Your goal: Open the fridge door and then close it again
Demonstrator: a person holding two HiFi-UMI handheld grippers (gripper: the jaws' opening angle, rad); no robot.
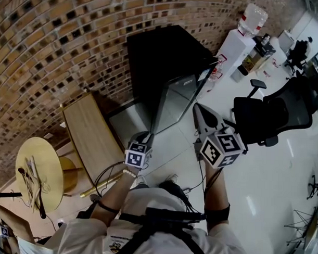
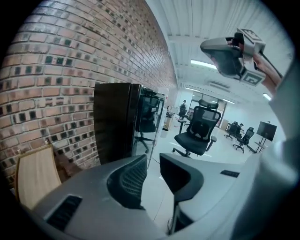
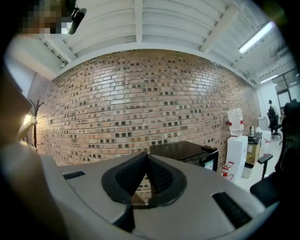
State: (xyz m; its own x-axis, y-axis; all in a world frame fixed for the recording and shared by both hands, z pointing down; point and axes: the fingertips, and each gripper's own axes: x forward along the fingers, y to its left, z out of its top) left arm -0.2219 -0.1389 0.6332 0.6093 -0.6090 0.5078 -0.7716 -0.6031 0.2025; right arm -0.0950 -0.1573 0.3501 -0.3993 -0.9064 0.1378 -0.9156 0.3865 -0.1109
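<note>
The black fridge (image 1: 161, 56) stands against the brick wall, and its glass door (image 1: 178, 98) is swung out at an angle. My left gripper (image 1: 147, 134) hangs just in front of the door's lower edge. In the left gripper view it (image 2: 152, 160) is open, with only floor showing in the gap, and the fridge (image 2: 112, 122) and its door (image 2: 151, 112) lie a little ahead. My right gripper (image 1: 197, 107) is held higher, to the right of the door. Its jaws (image 3: 146, 157) are shut on nothing and point at the wall above the fridge (image 3: 185, 152).
A black office chair (image 1: 274, 115) stands close on the right, behind my right gripper. A white water dispenser (image 1: 240, 43) is beyond the fridge. A wooden bench (image 1: 91, 137) and a round yellow table (image 1: 40, 172) sit on the left along the wall.
</note>
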